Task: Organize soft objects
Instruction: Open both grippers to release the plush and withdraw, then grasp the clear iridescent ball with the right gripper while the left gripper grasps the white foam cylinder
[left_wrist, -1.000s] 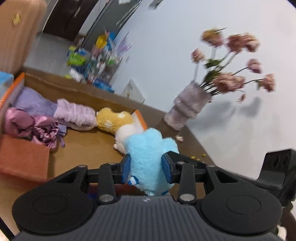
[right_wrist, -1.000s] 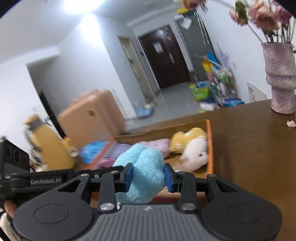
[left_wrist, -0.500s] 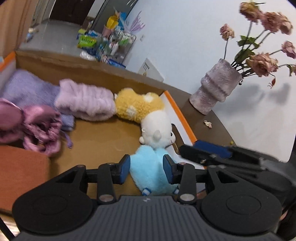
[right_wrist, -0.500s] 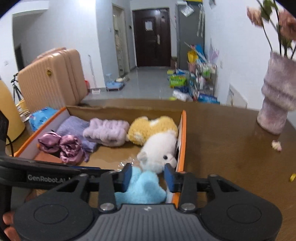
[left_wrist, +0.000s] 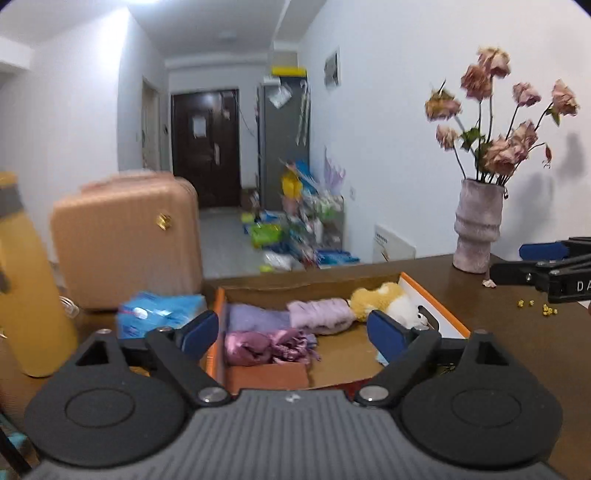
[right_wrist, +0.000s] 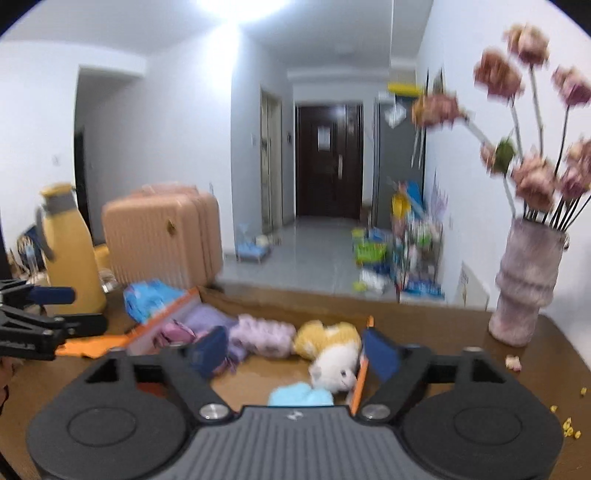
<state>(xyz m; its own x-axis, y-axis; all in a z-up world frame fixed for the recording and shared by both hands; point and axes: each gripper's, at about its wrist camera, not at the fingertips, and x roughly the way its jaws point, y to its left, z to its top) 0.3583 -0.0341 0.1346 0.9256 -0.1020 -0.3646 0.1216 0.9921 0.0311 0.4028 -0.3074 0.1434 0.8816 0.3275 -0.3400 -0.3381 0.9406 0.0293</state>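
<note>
Cardboard box (left_wrist: 448, 322) on the tabletop (right_wrist: 461, 332), packed in a row so each soft piece keeps its own spot: purple cloth (left_wrist: 253, 317), lilac roll (left_wrist: 319, 314), yellow plush (left_wrist: 376, 297), white plush (right_wrist: 334, 363) along the far and right walls, satin bundle (left_wrist: 267, 345) nearer. Blue plush (right_wrist: 301, 397) lying loose in the near right corner, just ahead of the right hand-held gripper (right_wrist: 293, 352), touching the white one. Left hand-held gripper (left_wrist: 291, 332) spread wide, empty, level, above the near edge. Right likewise spread and empty, held level over the right wall; vase (right_wrist: 524, 284) well off to its right.
</note>
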